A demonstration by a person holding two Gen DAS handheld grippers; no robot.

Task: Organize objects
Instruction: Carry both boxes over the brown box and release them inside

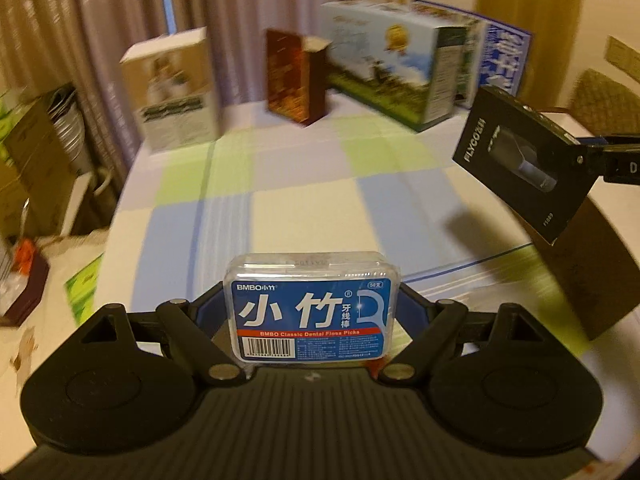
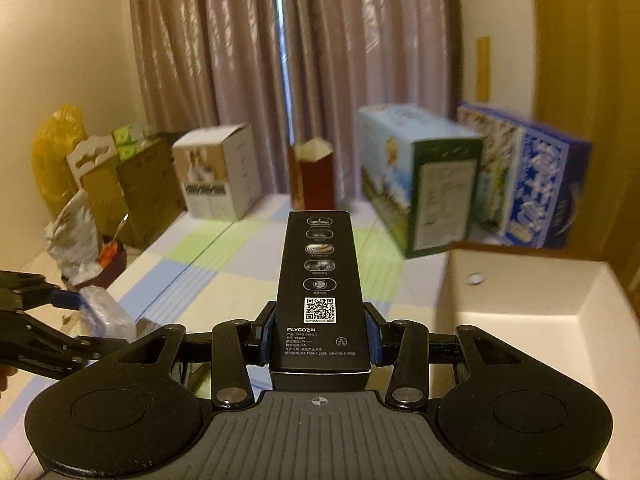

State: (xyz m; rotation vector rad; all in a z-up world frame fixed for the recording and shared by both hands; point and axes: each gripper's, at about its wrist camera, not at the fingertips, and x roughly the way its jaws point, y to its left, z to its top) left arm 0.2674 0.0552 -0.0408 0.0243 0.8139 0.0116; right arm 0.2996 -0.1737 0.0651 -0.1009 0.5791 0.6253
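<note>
While both items are carried above the surface [image 1: 304,216], neither is seen placed yet. The left hand-held gripper [image 1: 312,312] is clamped on a clear dental floss pick box [image 1: 311,308], its jaws spread wide by the box. The right hand-held gripper [image 2: 319,336] is closed narrowly on a black FLYCO shaver box [image 2: 318,280], held aloft. An open white box [image 2: 532,300] sits at right, judged the likely destination. Along the back edge stand a white carton [image 1: 172,88], a brown carton [image 1: 298,76] and a landscape-printed carton [image 1: 396,64], well apart from the route; nothing is seen blocking it.
</note>
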